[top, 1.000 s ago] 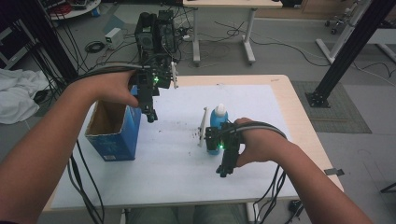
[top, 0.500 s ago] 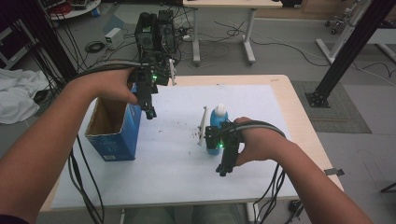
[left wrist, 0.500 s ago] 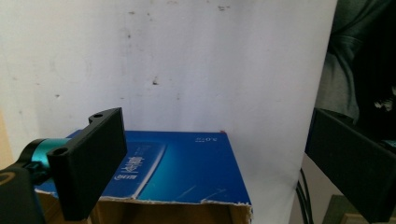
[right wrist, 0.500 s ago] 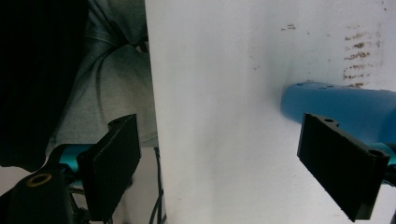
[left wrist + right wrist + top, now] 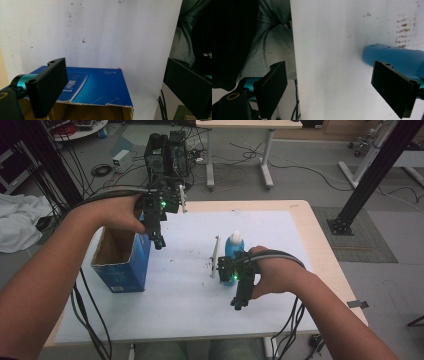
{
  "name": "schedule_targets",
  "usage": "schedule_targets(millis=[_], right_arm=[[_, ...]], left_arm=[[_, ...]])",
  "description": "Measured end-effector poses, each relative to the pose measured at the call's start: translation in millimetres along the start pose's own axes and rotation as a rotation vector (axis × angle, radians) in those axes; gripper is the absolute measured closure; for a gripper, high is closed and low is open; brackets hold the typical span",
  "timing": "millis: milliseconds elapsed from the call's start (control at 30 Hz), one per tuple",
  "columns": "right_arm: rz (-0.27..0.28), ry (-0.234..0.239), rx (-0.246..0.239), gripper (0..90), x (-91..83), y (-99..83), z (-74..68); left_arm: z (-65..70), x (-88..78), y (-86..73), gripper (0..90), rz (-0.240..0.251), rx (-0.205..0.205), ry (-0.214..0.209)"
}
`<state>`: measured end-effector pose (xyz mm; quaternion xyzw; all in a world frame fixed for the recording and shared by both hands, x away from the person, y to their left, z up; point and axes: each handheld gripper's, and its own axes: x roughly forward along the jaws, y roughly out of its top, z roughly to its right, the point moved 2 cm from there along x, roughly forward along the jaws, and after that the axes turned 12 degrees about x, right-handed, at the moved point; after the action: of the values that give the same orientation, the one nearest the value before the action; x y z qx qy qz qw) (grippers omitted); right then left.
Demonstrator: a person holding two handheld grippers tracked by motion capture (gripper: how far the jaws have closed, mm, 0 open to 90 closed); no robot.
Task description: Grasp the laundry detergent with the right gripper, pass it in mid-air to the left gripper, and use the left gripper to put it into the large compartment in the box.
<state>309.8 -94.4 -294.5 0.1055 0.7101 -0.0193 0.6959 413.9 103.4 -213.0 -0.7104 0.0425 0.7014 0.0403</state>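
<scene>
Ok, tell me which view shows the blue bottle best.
The high view: the blue bottle stands upright with its white cap, close to the right gripper. The right gripper view catches part of its blue body beside one jaw. The left gripper view shows the blue box.

A lab or workshop for recording equipment; the worktop (image 5: 310, 227) is a plain wooden table under a white sheet (image 5: 200, 295); the grey floor beyond carries loose cables (image 5: 300, 167); a black computer tower (image 5: 167, 155) stands there; a black metal frame (image 5: 370, 175) rises at the right beside another bare table (image 5: 235, 125).
</scene>
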Motion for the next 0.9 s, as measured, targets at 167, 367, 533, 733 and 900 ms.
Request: schedule_targets(millis=[167, 367, 533, 733, 900], right_arm=[[0.000, 0.003, -0.010, 12.6, -1.2, -0.3, -1.7], [0.011, -0.005, -0.005, 12.6, -1.7, -1.8, -3.2], [0.024, -0.006, 0.003, 12.6, 1.8, -3.0, -3.4], [0.074, -0.006, 0.015, 12.6, 3.2, -5.4, -4.6], [0.163, -0.002, 0.055, 12.6, 1.0, -7.1, -8.5]], left_arm=[[2.2, 2.0, 2.4, 5.3, -0.004, 0.006, -0.006], [1.2, 9.9, 3.0, 5.3, -0.005, 0.011, -0.024], [2.3, 15.7, 3.4, 5.3, 0.000, 0.014, -0.029], [2.4, 19.8, 0.2, 5.3, 0.017, 0.012, -0.033], [2.0, 20.9, -2.0, 5.3, 0.015, 0.013, -0.036]])
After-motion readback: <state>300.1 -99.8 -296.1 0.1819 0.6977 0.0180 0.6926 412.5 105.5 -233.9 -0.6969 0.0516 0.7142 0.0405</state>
